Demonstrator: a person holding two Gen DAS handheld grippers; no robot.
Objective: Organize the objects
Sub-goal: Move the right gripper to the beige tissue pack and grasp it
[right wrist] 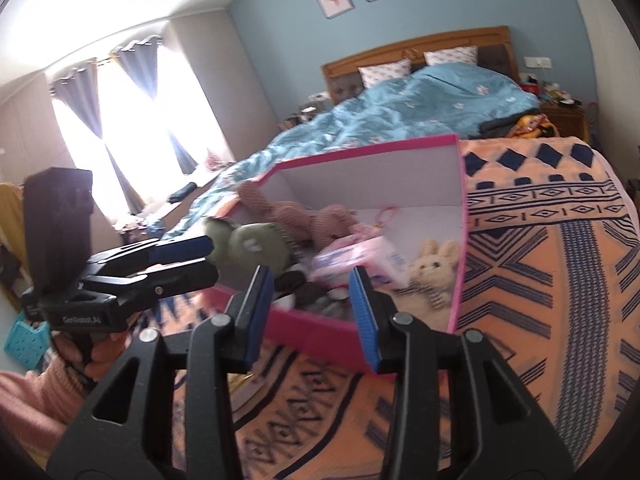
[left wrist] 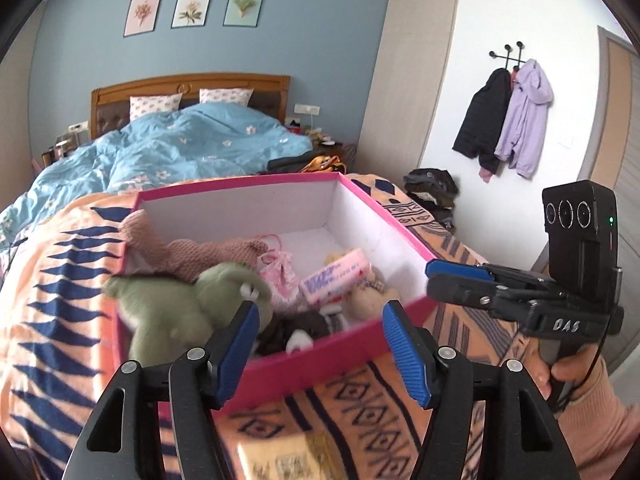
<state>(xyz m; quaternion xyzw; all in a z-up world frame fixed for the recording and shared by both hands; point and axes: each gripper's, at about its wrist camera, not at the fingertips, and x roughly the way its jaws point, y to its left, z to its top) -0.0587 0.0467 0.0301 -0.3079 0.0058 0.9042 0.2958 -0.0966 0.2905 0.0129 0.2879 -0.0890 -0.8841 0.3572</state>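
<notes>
A pink box [left wrist: 320, 364] [right wrist: 462, 240] stands open on the bed, holding several soft things. A green plush dinosaur [left wrist: 180, 308] [right wrist: 248, 246] lies over its left corner, next to a brown knitted plush [left wrist: 200, 252] [right wrist: 320, 220]. A pink packet [left wrist: 336, 276] [right wrist: 360, 260] and a beige bunny [right wrist: 434, 268] lie further right. My left gripper [left wrist: 322, 344] is open before the box's near wall, its left pad right by the dinosaur, nothing between the pads. My right gripper [right wrist: 312, 312] is open at the near wall too, and empty. Each gripper shows in the other's view: right gripper [left wrist: 452, 280], left gripper [right wrist: 192, 260].
The box rests on an orange and navy patterned blanket [left wrist: 60, 280] [right wrist: 540, 280]. A blue duvet [left wrist: 180, 144] covers the far half of the bed. Coats [left wrist: 520, 120] hang on the right wall above a clothes pile [left wrist: 432, 192]. A pink-sleeved hand [left wrist: 580, 380] holds the right gripper.
</notes>
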